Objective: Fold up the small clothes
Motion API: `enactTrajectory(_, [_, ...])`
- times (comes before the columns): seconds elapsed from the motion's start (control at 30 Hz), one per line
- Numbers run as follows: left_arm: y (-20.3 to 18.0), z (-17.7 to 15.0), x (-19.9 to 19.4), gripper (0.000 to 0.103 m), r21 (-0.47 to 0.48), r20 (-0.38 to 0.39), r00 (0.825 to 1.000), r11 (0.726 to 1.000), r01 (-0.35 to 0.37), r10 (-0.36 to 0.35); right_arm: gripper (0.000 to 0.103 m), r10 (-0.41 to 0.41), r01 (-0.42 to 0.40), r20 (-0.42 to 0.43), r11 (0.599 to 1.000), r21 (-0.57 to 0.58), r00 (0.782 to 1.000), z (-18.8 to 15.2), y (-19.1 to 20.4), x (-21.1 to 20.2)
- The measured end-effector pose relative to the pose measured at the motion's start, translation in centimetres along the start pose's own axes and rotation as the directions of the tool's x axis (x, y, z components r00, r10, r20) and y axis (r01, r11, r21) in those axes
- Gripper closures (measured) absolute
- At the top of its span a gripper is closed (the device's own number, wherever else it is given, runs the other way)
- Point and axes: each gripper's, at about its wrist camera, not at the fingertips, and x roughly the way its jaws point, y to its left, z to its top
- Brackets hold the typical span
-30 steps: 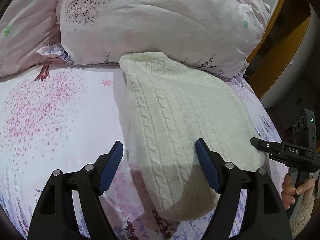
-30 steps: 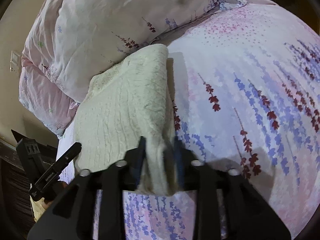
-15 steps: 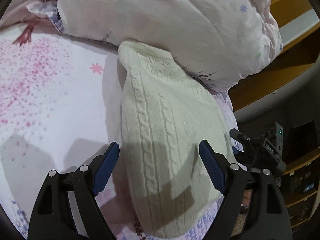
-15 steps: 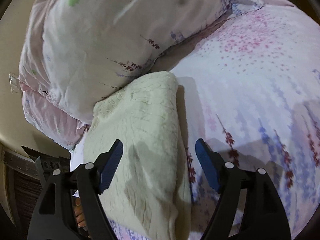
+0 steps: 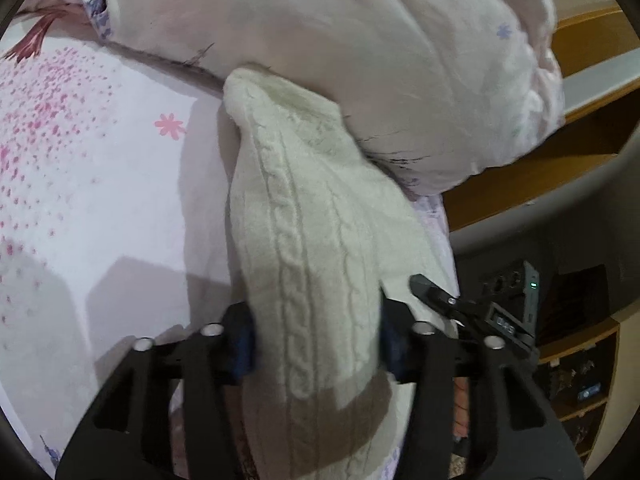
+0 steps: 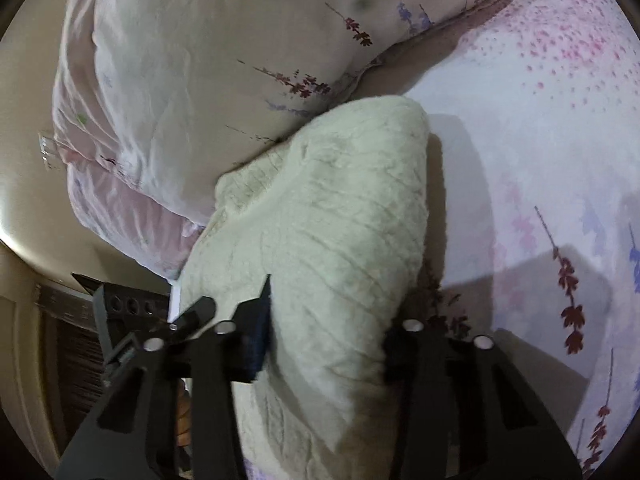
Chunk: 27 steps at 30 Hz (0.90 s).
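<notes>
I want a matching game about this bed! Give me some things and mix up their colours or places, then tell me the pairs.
Things:
1. knitted garment
2. pillow
3. bedsheet
4. left claw's pads

Descriptions:
A. blue
B. white with pink flower specks, spread flat
C. cream, cable pattern, far end tucked against the pillow
D. pale pink, puffy, at the far end of the bed

Pairs: 1-C, 2-D, 3-B, 4-A

Both the left claw and right claw are closing, with the garment between their pads.
</notes>
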Motion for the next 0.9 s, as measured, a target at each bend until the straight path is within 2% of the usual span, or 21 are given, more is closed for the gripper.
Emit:
enactTrajectory(0.07, [-0.4,-0.1,-0.9,0.064,0.028,0.002,1.0,0.999,0.023,-0.023,0.07,0.021,-0.021,0.018,1.0,-0.007,1.0,-0.5,0.7,-0.7])
enactTrajectory(0.23, [-1.3,-0.7,-4.9,0.065,0.094,0.026,0.998,0.994,0.06,-0.063,0.071,0.061,-0.056,0.052,0.994,-0.094,0.997,-2.6,4.8,-2.4])
enactTrajectory(0.33, [-0.8,-0.9,-8.3,0.065,0.119,0.056,0.997,0.992,0.05,-0.057,0.072,0.081,-0.073,0.048,0.986,-0.148,0.996,-3.9,7.5,-2.0])
enactTrajectory(0.43, [0.5,-0.9,-11.9,0.065,0.138,0.094,0.995,0.99,0.006,-0.019,0.072,0.077,-0.067,0.038,0.972,-0.226,0.996,-5.2,10.6,-0.4])
enactTrajectory(0.6, [3.9,-0.2,-14.2,0.064,0.096,0.121,0.99,0.992,-0.078,0.066,0.072,0.041,-0.039,0.0,0.947,-0.319,0.999,-6.8,14.2,4.6])
enactTrajectory(0.7, [7.4,0.2,-13.6,0.063,0.034,0.094,0.988,0.992,-0.125,0.122,0.072,-0.033,0.02,-0.035,0.946,-0.324,0.999,-7.2,14.6,8.7])
enactTrajectory(0.77, [9.4,0.3,-12.9,0.059,-0.011,0.075,0.99,0.993,-0.114,0.115,0.069,-0.085,0.069,-0.04,0.951,-0.302,0.996,-7.0,14.2,10.3])
enactTrajectory(0.9, [10.8,0.4,-12.8,0.051,-0.051,0.073,0.995,0.997,-0.058,0.062,0.056,-0.077,0.052,-0.103,0.973,-0.226,0.992,-6.1,12.9,10.7])
